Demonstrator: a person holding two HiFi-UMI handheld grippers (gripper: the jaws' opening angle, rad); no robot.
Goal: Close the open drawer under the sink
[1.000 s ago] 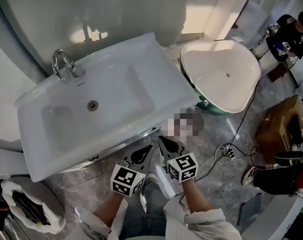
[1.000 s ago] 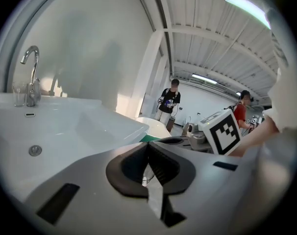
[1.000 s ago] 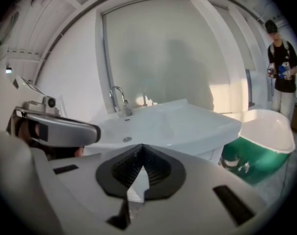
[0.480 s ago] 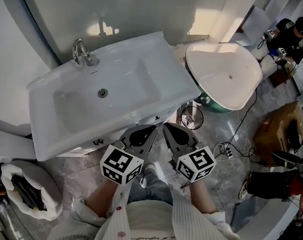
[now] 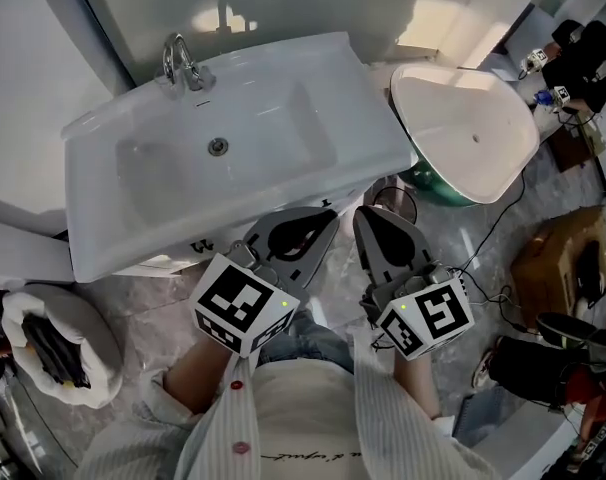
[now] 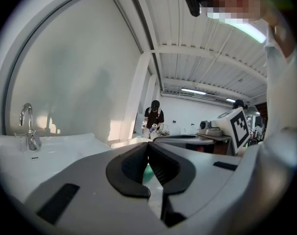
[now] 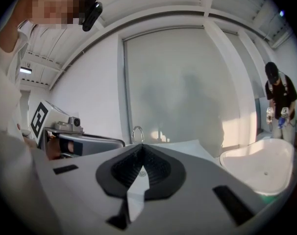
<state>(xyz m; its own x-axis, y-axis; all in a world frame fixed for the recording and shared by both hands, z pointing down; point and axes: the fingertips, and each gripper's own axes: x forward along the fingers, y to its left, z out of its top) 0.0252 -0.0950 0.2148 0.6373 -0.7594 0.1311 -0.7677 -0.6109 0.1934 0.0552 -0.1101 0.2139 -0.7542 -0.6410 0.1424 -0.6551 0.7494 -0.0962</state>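
The white sink (image 5: 103, 238) with its chrome tap (image 5: 181, 63) fills the upper head view. Under its front rim only a thin strip of white cabinet front (image 5: 173, 260) shows; the drawer itself is hidden by the basin. My left gripper (image 5: 328, 216) and right gripper (image 5: 368, 214) hang side by side just in front of that rim, pointing toward it, clear of the cabinet. In the left gripper view the left gripper (image 6: 148, 145) has its jaws meeting with nothing between them. In the right gripper view the right gripper (image 7: 141, 147) is likewise shut and empty, aimed at the tap (image 7: 137, 132).
A white tub-shaped basin (image 5: 463, 138) on a green base (image 5: 423, 186) stands right of the sink, with a round wire bin (image 5: 393, 204) beside it. Cables (image 5: 493, 238) and a brown box (image 5: 563, 258) lie on the floor at right. A white bag (image 5: 53, 358) sits at lower left. A person (image 5: 583, 63) stands far right.
Both grippers have risen and drawn back toward me from the sink's front edge, still shut. The sink has slid up in the head view.
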